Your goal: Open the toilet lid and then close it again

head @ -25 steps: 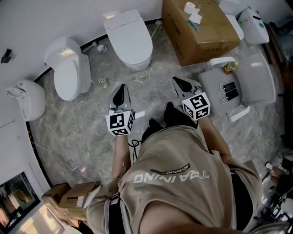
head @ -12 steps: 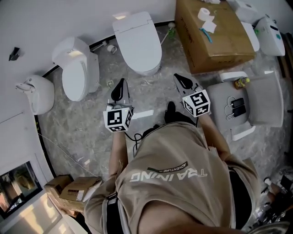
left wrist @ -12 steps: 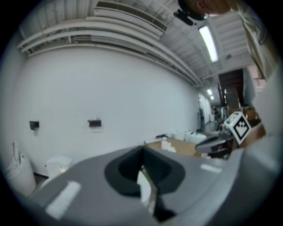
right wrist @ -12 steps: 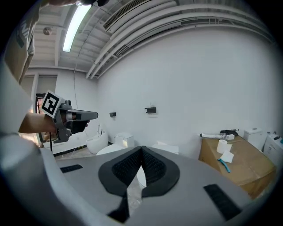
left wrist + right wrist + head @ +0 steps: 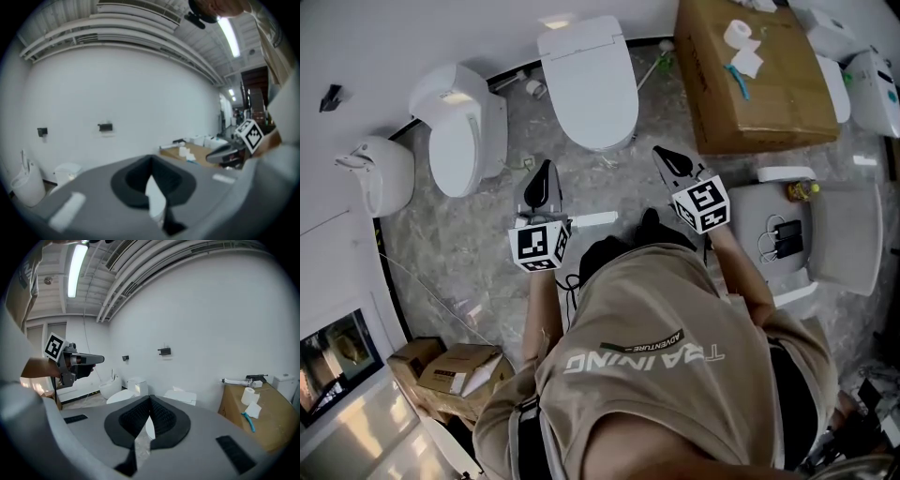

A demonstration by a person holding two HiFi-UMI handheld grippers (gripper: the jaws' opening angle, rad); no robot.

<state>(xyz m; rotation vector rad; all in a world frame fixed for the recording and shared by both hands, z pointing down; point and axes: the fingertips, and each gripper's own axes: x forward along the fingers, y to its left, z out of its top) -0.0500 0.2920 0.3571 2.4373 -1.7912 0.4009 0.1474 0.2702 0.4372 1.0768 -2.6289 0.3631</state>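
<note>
Holds the left gripper [image 5: 545, 171] and the right gripper [image 5: 663, 157] out ahead at mid-frame, with forearms stretched from the body, both tilted slightly below level and pointing up the frame. Keeps each pair of jaws pressed together with nothing between them. Finds the toilet [image 5: 581, 42] at top centre, lid [image 5: 592, 94] down, just beyond the two tips and touched by neither.

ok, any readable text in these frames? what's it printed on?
"TRAINING": on the person's shirt, upside down in the head view.
"ADVENTURE": on a dark stripe of that shirt, small.
Small cardboard box, lower left: any print is too small to read.
</note>
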